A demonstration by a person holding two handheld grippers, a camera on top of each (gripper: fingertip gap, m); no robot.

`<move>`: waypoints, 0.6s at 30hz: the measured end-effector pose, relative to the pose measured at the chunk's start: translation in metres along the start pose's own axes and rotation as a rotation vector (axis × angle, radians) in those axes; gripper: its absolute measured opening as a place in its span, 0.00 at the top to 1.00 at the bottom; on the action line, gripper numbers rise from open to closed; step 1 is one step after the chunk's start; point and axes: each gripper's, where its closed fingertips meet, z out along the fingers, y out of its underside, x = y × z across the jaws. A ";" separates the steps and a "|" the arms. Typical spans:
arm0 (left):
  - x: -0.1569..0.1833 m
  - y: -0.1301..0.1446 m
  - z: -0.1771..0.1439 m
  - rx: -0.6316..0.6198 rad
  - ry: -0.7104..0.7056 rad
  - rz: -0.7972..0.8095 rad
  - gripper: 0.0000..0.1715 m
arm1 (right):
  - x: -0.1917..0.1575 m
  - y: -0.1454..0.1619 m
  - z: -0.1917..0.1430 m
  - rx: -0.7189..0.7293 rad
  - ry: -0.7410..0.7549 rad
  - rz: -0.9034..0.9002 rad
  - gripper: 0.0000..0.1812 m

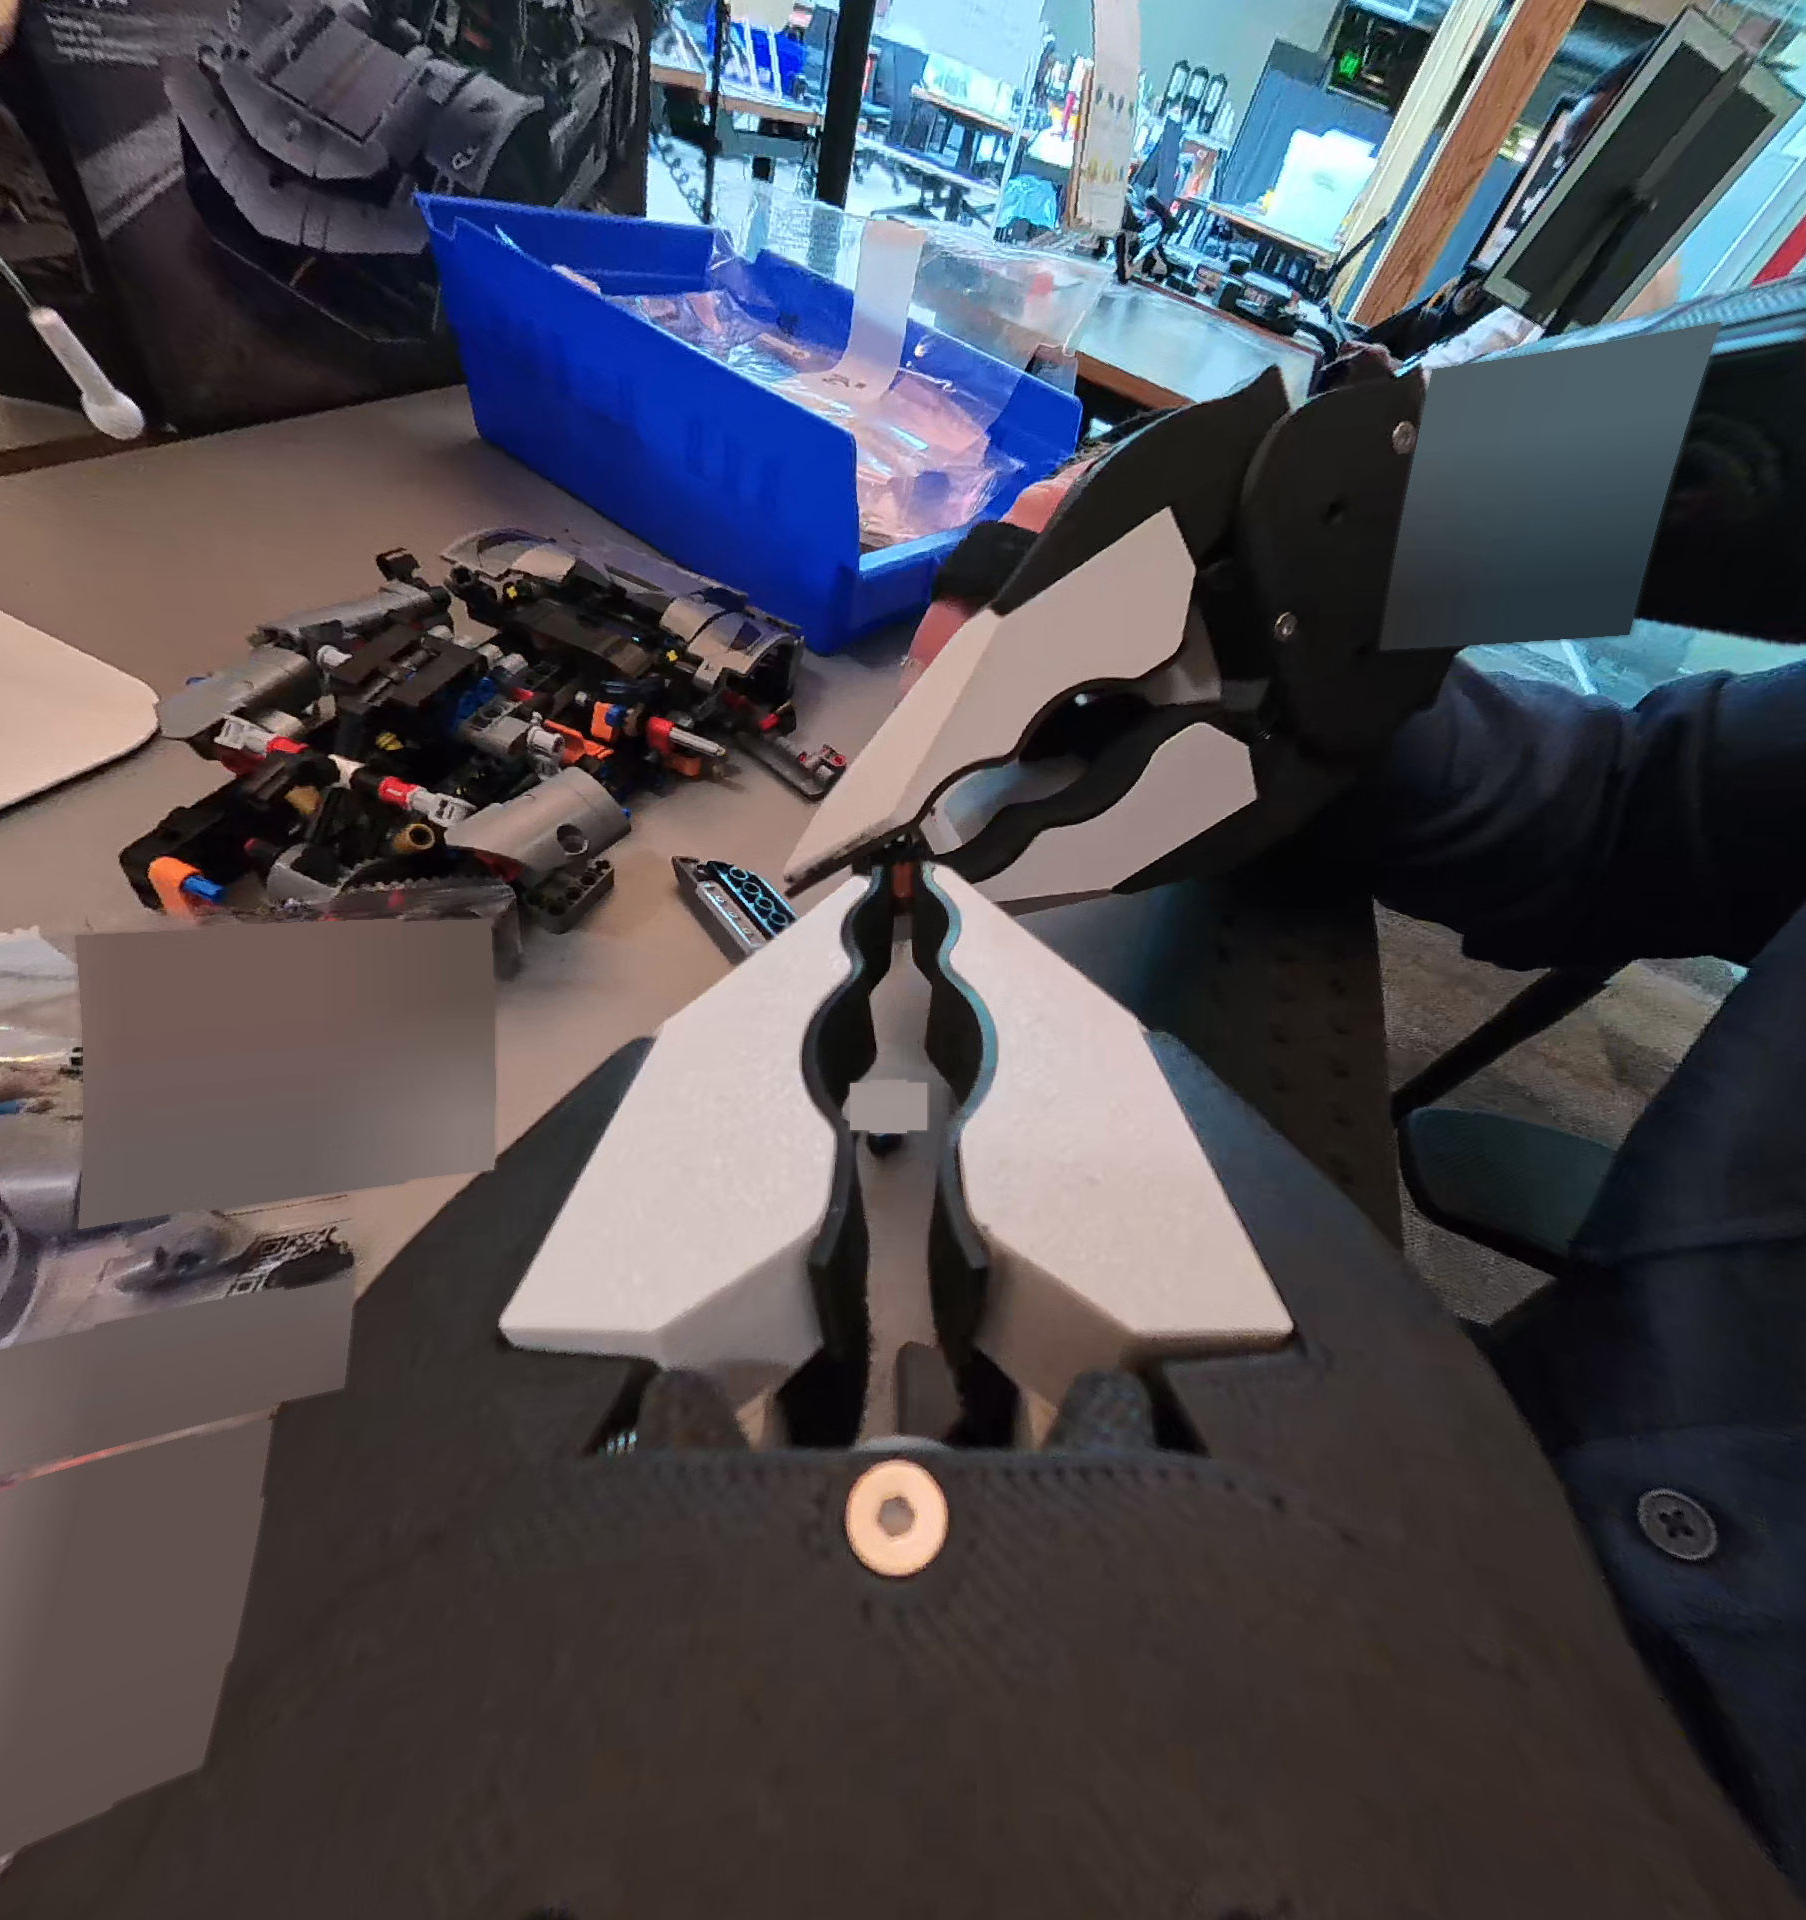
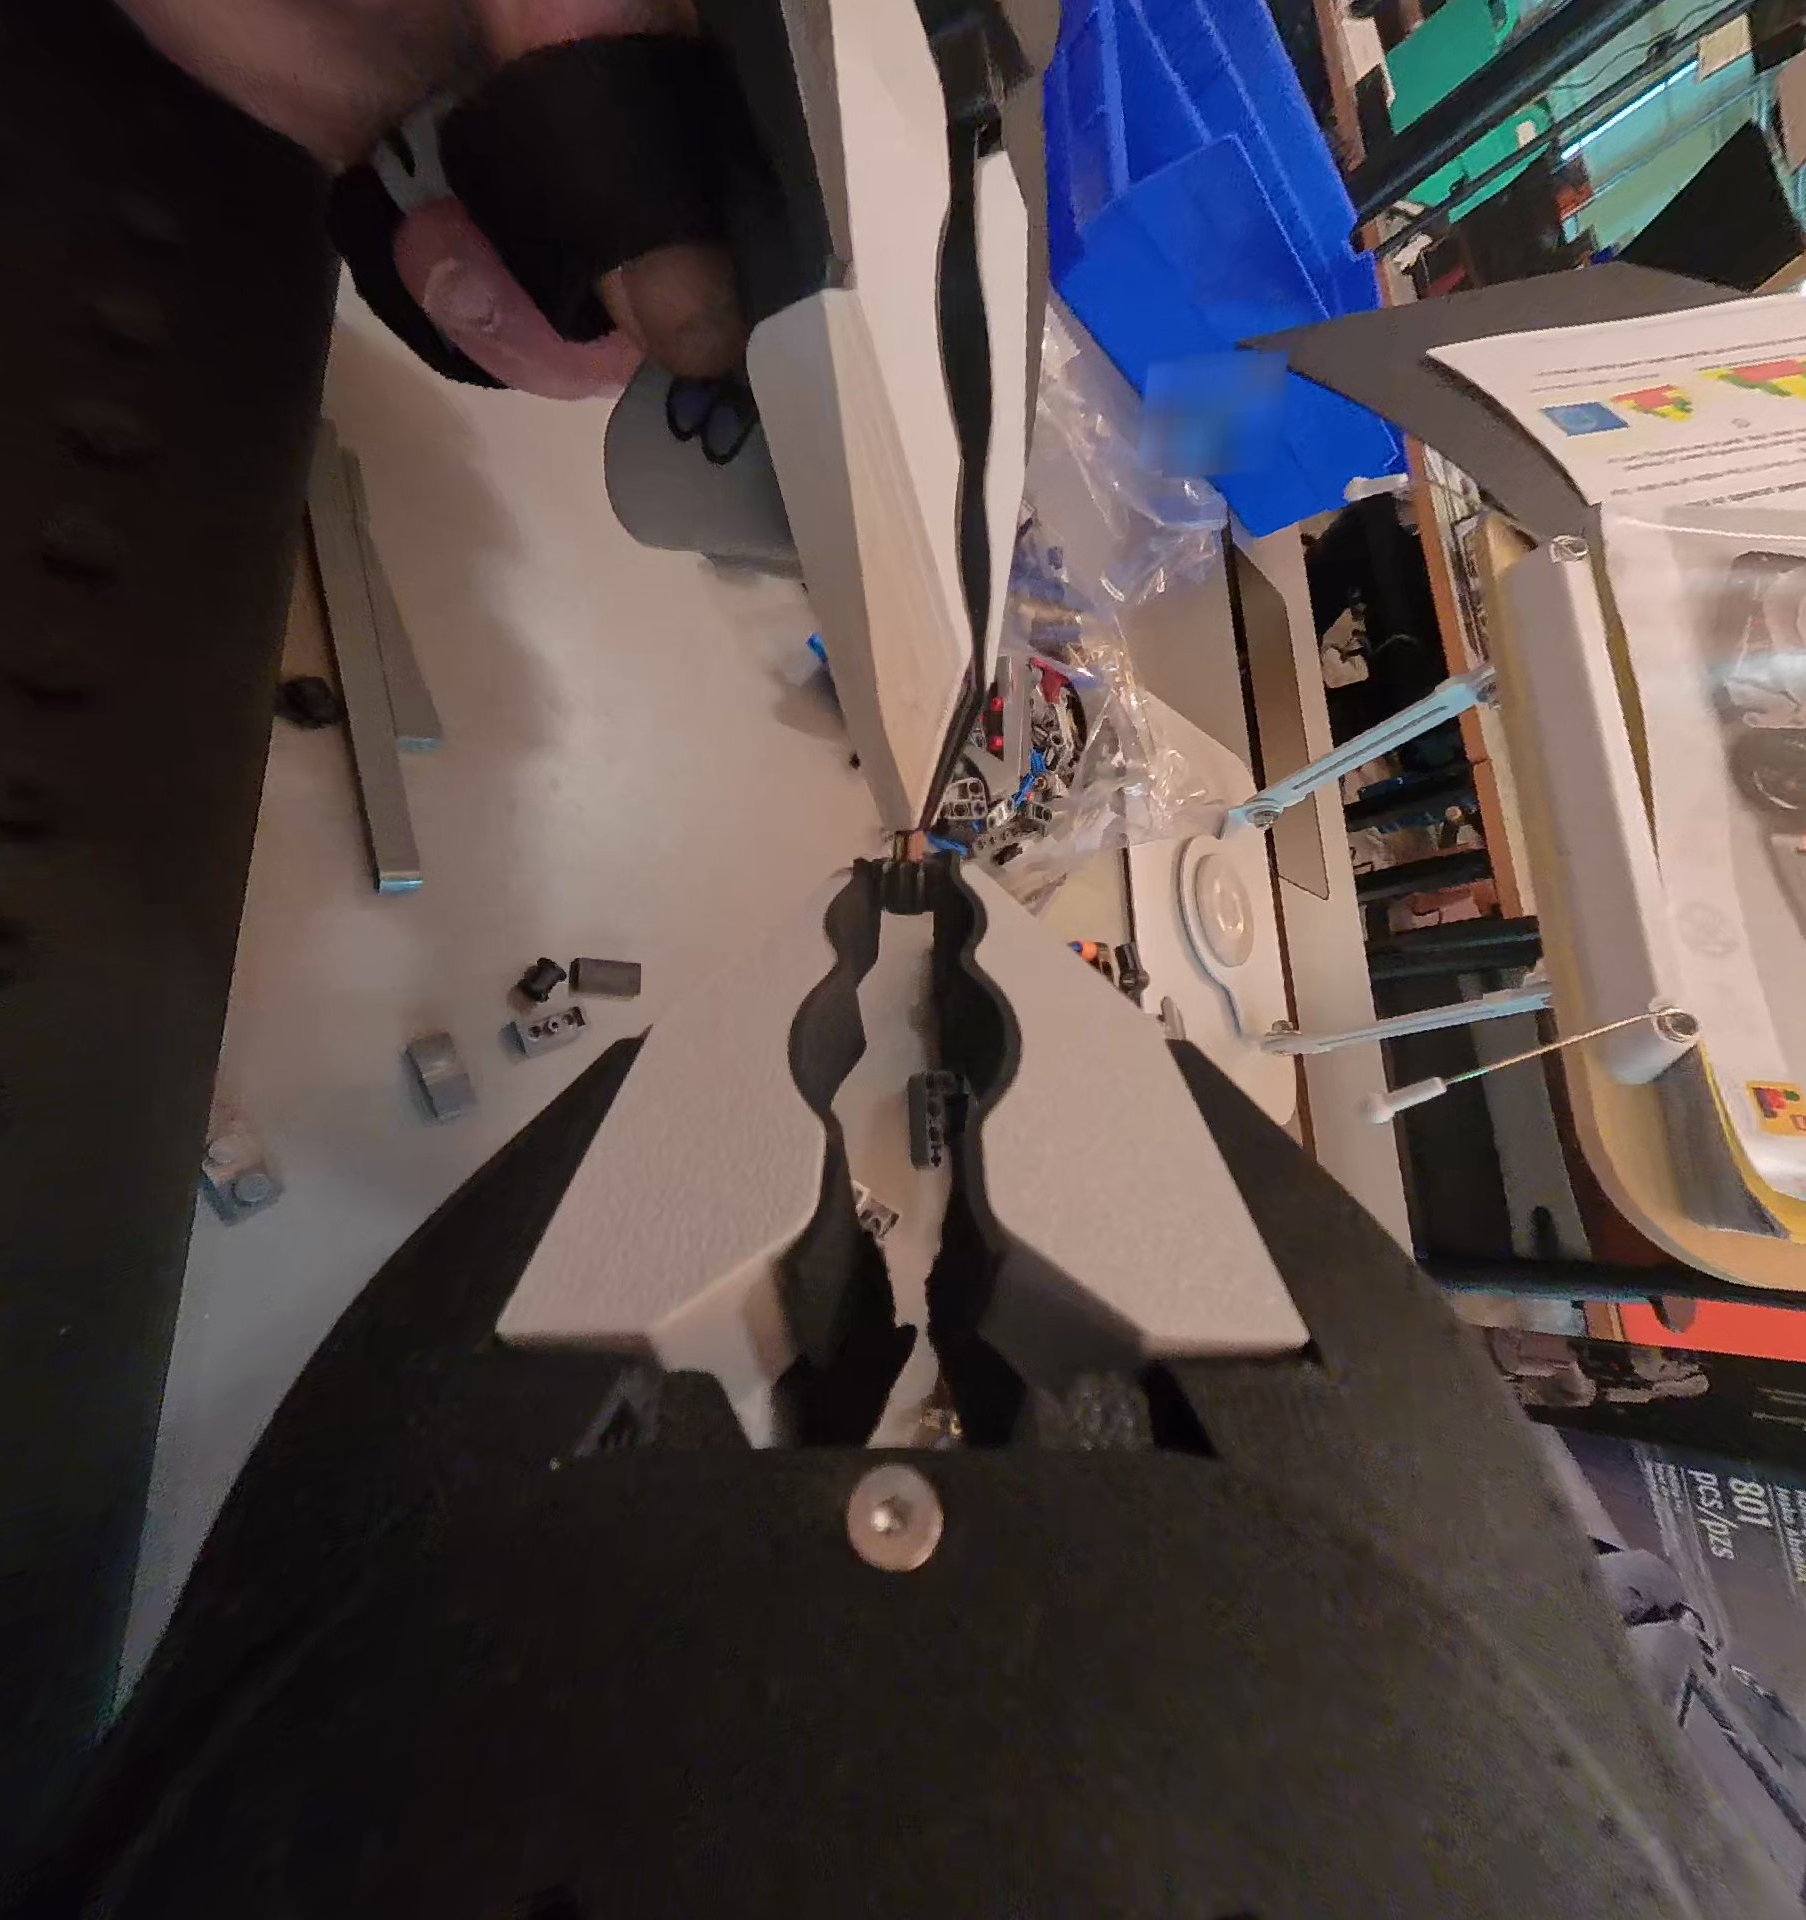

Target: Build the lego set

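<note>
Grey-faced tongs meeting tip to tip above the bench's near edge, my left gripper (image 1: pixel 897 883) pinched on a small black-and-orange lego piece (image 1: pixel 899 878), my right gripper (image 1: pixel 904 836) closed narrow on the same piece, half-built lego model (image 1: pixel 463 727) mid-bench, blue bin (image 1: pixel 691 416) behind it.

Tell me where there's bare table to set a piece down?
Bare table lies between the blue bin and the half-built model. It is crowded around the model and by the parts bags.
</note>
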 end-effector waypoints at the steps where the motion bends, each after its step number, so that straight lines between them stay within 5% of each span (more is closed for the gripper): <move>1: 0.002 -0.001 -0.001 0.004 0.006 0.000 1.00 | 0.000 -0.001 -0.001 0.011 -0.003 0.004 0.95; 9: 0.005 -0.002 -0.003 0.035 0.064 -0.046 1.00 | -0.001 0.006 -0.005 0.001 -0.020 -0.016 0.95; 12: -0.030 -0.033 -0.059 0.264 0.032 -0.160 1.00 | 0.012 0.042 -0.014 -0.065 -0.016 0.061 0.96; 15: -0.024 -0.008 -0.043 0.134 0.041 -0.147 1.00 | 0.021 0.006 -0.017 0.047 0.014 0.079 0.96; 18: -0.021 -0.005 -0.029 0.078 -0.004 -0.042 1.00 | 0.014 0.012 -0.016 0.098 -0.060 0.182 0.95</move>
